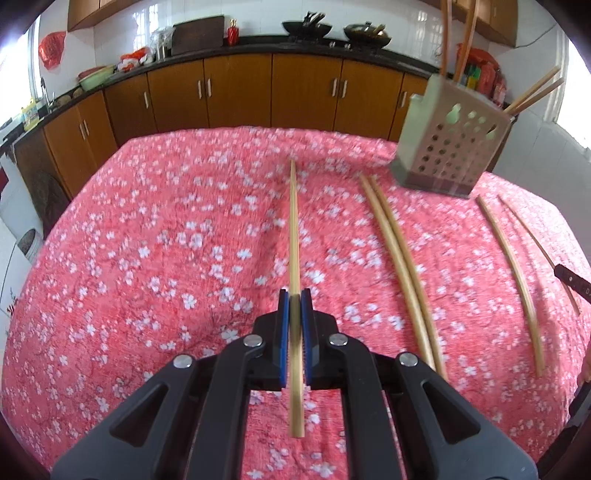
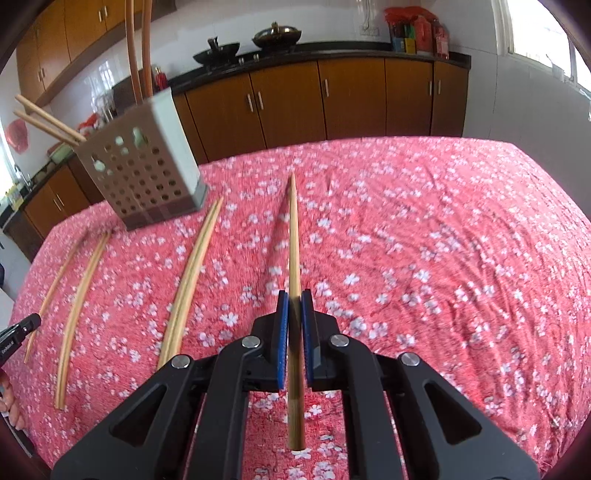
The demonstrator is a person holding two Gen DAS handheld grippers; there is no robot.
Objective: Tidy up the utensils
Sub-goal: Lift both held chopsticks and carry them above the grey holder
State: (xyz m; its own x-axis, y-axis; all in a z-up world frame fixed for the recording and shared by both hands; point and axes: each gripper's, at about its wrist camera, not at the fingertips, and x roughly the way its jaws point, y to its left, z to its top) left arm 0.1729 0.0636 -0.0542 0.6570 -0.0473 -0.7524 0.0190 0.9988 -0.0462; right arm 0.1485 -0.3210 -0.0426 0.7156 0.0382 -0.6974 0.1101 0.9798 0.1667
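Observation:
My left gripper [image 1: 294, 295] is shut on a wooden chopstick [image 1: 293, 229] that points forward above the pink floral tablecloth [image 1: 166, 240]. My right gripper [image 2: 294, 295] is shut on another wooden chopstick [image 2: 294, 236], also pointing forward above the cloth. A beige perforated utensil holder [image 1: 452, 147] stands at the far right in the left wrist view and at the far left in the right wrist view [image 2: 142, 173], with several chopsticks in it. A pair of chopsticks [image 1: 399, 266] and two single ones [image 1: 513, 280] lie on the cloth; they also show in the right wrist view [image 2: 188, 280].
Brown kitchen cabinets [image 1: 240, 92] and a dark counter with woks [image 1: 306, 27] run behind the table. The other gripper's black tip shows at the right edge in the left wrist view [image 1: 572, 282] and at the left edge in the right wrist view [image 2: 18, 330].

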